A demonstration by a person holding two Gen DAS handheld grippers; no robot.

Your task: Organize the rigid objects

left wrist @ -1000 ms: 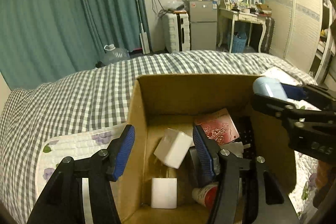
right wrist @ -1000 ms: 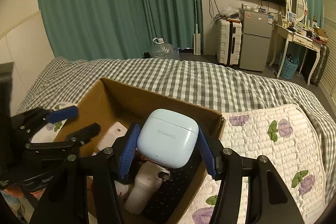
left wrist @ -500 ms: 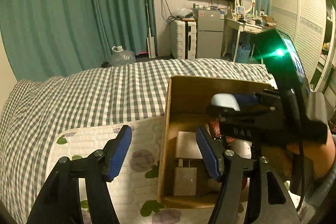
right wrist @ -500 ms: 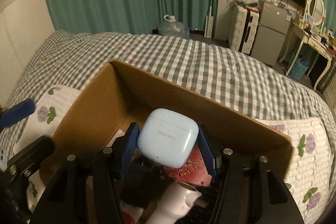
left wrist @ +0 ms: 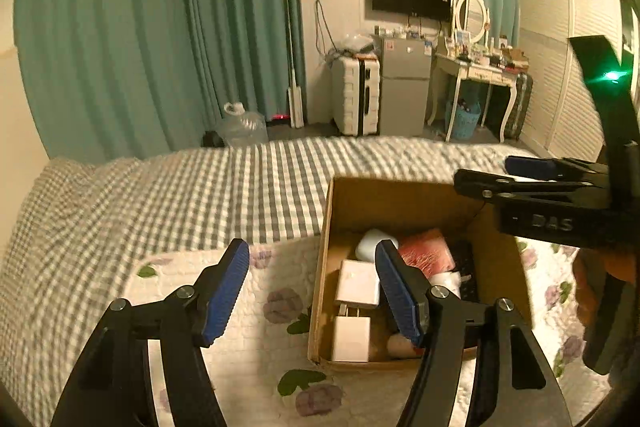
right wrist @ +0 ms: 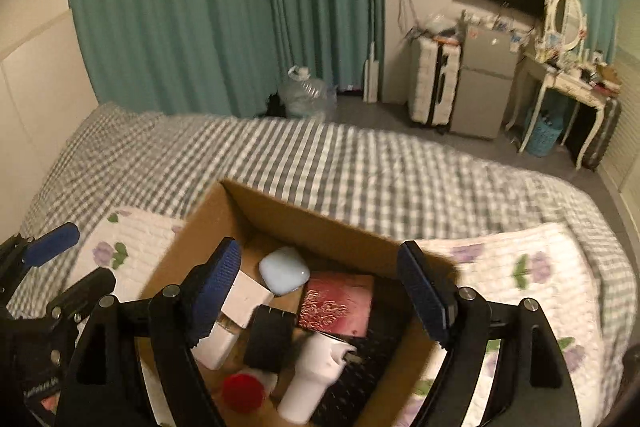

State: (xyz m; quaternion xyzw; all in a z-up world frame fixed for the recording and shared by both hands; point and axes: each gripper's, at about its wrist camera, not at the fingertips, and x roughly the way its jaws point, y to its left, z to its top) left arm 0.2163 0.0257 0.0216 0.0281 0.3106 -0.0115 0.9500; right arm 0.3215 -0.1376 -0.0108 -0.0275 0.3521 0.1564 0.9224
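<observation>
Right wrist view is showing my right gripper (right wrist: 320, 291) standing wide open with nothing between its blue pads, hovering above the cardboard box (right wrist: 320, 227) that is sitting on the floral quilt (right wrist: 532, 267). Inside the box, the pale blue earbud case (right wrist: 284, 275) is lying free near the far wall, at about 11 o'clock from the box's middle, touching neither of my pads. Just beside it, at 3 o'clock, the red patterned box (right wrist: 338, 305) is lying flat. A white block (right wrist: 248, 295) is lying at 9 o'clock from the case, a black block (right wrist: 268, 339) is sitting toward 6 o'clock, a white bottle (right wrist: 316, 371) is leaning below that, and a red cap (right wrist: 243, 393) is showing at the near edge. From the left wrist view, my left gripper (left wrist: 312, 287) is also standing wide open and gripping nothing, its left pad over the quilt and its right pad over the box interior. There the cardboard box (left wrist: 400, 195) is lying at 1 o'clock from my fingertips, with the earbud case (left wrist: 368, 247) partly hidden behind my right pad, two white adapters (left wrist: 354, 303) stacked along the box's left wall, and the right gripper (left wrist: 520, 175) reaching in at 3 o'clock above the box rim. The checked bedspread (left wrist: 160, 203) is covering the bed beyond.
</observation>
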